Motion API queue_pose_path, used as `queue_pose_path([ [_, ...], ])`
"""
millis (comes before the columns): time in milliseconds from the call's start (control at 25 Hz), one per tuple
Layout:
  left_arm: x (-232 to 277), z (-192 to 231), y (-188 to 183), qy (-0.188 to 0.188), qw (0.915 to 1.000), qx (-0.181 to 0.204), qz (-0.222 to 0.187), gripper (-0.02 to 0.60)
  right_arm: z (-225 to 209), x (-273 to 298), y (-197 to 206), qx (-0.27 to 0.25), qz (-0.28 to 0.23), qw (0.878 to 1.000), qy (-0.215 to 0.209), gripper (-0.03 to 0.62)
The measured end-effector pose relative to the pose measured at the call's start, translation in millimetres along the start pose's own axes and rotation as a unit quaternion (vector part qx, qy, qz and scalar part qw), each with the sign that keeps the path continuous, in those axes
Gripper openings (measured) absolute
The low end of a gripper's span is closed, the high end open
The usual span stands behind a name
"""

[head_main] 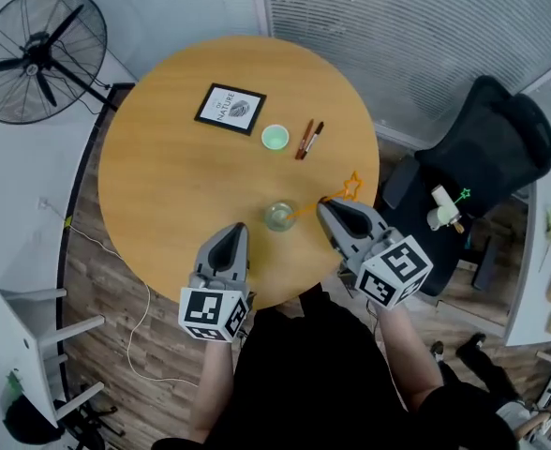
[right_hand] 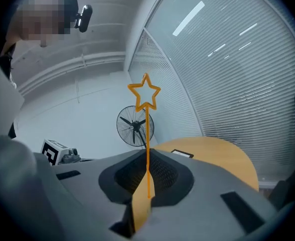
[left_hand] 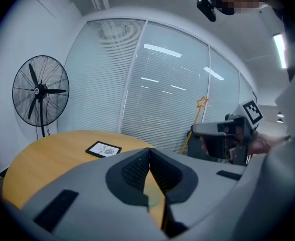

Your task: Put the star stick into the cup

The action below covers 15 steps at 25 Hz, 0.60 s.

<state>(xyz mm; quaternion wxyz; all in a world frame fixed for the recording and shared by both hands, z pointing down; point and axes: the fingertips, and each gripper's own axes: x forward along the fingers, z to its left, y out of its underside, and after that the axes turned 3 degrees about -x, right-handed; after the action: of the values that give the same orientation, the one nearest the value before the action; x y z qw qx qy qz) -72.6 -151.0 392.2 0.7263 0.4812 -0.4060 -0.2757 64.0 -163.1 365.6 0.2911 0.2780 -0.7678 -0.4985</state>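
The step in hand is judged to be the carry of the stick to the cup. The thin orange stick topped with an outlined star (head_main: 305, 212) is gripped in the right claw (head_main: 330, 210). In the right gripper view, the right claw (right_hand: 146, 157) is seen closed on the stick (right_hand: 147, 134), which runs along the seam of the jaws with the star well clear of the tips. From the head view the stick is held tilted. The star end is raised toward the far right edge of the round wooden tabletop (head_main: 182, 176), and the plain end is pointed at the clear glass cup (head_main: 280, 217). The cup stands upright close to the tabletop's near edge, between the two claws. The plain end lies just beside the cup's right rim; whether it has already crossed into the mouth cannot be told.

The left claw (head_main: 230, 242) is held low just left of the cup. In the left gripper view, the left claw (left_hand: 148, 157) is seen closed with nothing between the jaws, and the cup is not touched by it.

For the next move, the plain end would have to be centred over the cup's mouth and the stick tipped more upright. It would then be lowered inside before the right claw is opened. Care is called for, since a light glass cup could be nudged or tipped by the stick or the jaws.
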Motion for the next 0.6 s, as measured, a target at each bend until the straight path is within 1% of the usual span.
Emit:
queue_pose_path([
  [200, 8, -3, 1, -0.028, 0.9996, -0.007, -0.005, -0.002, -15, 16, 7, 0.003, 0.017, 0.999, -0.035, 0.026],
  [360, 10, -2, 11, -0.054, 0.9984, -0.018, 0.004, -0.002, -21, 26, 22, 0.009, 0.038, 0.998, -0.055, 0.026],
  [600, 13, -8, 18, -0.067, 0.9976, -0.016, 0.011, -0.002, -26, 36, 37, 0.018, 0.058, 0.995, -0.077, 0.026],
])
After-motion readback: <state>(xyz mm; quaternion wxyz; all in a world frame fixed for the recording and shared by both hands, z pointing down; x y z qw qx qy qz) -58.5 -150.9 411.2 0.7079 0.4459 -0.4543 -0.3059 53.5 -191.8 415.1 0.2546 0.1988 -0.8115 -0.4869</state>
